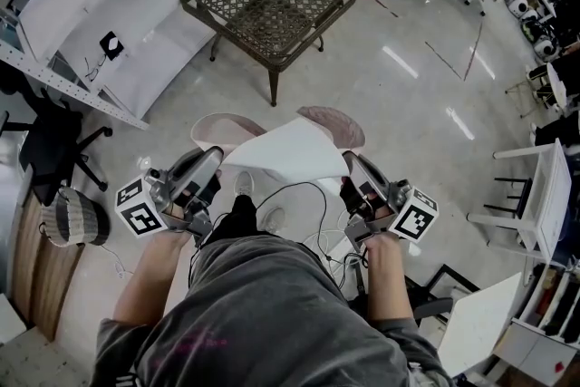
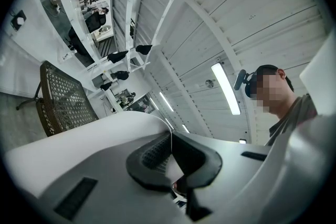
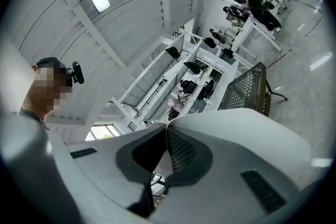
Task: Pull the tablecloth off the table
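The white tablecloth (image 1: pixel 285 149) hangs in the air in front of my body, stretched between both grippers and away from the table; pinkish folds of it sag behind. My left gripper (image 1: pixel 210 160) is shut on the cloth's left edge, and a thin white edge shows between its pads (image 2: pixel 157 152). At the cloth's right edge my right gripper (image 1: pixel 349 160) is shut too, with cloth caught between its pads (image 3: pixel 181 149). The brown lattice metal table (image 1: pixel 267 0) stands bare further ahead, also seen in the left gripper view (image 2: pixel 63 99) and the right gripper view (image 3: pixel 247 89).
A long white bench (image 1: pixel 109 4) runs along the left. A black office chair (image 1: pixel 54 149) and a wicker basket (image 1: pixel 77 217) stand at my left. White chairs (image 1: pixel 544 195) stand at the right. Cables (image 1: pixel 308 195) lie on the floor by my feet.
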Action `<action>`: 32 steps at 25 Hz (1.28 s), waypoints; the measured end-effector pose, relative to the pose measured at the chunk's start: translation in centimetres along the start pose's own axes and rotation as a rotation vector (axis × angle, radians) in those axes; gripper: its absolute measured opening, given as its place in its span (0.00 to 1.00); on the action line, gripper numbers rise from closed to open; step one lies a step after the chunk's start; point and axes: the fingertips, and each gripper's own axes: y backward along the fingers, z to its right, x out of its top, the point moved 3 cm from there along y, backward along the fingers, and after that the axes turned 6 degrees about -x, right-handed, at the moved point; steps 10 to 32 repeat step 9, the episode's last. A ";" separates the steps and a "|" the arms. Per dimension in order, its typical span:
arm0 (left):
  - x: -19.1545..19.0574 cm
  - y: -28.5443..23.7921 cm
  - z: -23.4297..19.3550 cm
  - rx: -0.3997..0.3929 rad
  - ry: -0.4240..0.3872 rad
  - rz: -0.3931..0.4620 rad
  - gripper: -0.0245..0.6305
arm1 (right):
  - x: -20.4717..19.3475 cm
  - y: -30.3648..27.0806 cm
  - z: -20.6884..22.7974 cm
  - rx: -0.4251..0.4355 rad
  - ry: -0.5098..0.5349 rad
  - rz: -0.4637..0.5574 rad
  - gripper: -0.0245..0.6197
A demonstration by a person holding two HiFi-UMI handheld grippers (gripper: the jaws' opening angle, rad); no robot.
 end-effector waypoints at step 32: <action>-0.2 0.0 -0.2 0.002 0.005 0.005 0.04 | 0.1 0.1 0.3 -0.003 0.003 0.004 0.05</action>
